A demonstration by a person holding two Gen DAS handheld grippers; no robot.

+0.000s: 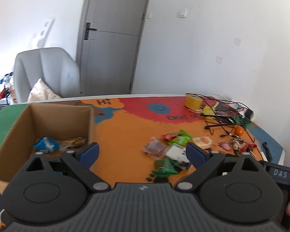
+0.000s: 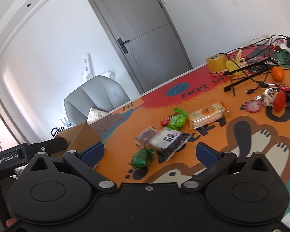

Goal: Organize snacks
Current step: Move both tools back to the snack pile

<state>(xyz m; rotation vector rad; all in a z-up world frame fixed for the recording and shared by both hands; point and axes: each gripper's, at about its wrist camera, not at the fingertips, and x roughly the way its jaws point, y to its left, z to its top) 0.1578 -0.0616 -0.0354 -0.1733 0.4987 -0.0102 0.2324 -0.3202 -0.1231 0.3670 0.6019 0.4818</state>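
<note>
1. Both tools are wide open & hold nothing: left gripper, right gripper
2. Box has a blue pack & a nut pack inside
3. Other snacks lie loose on the mat, right of the box
4. Next, I think: right one goes down over the green candy, shuts soft, then w/ it to the box

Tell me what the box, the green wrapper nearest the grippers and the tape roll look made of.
Box: brown corrugated cardboard, matte, raw cut edges. Green wrapper: probably thin plastic or foil film, glossy, crinkled with twisted ends. Tape roll: yellowish-tan, slightly shiny, likely plastic packing tape, though blur leaves that open.
</note>
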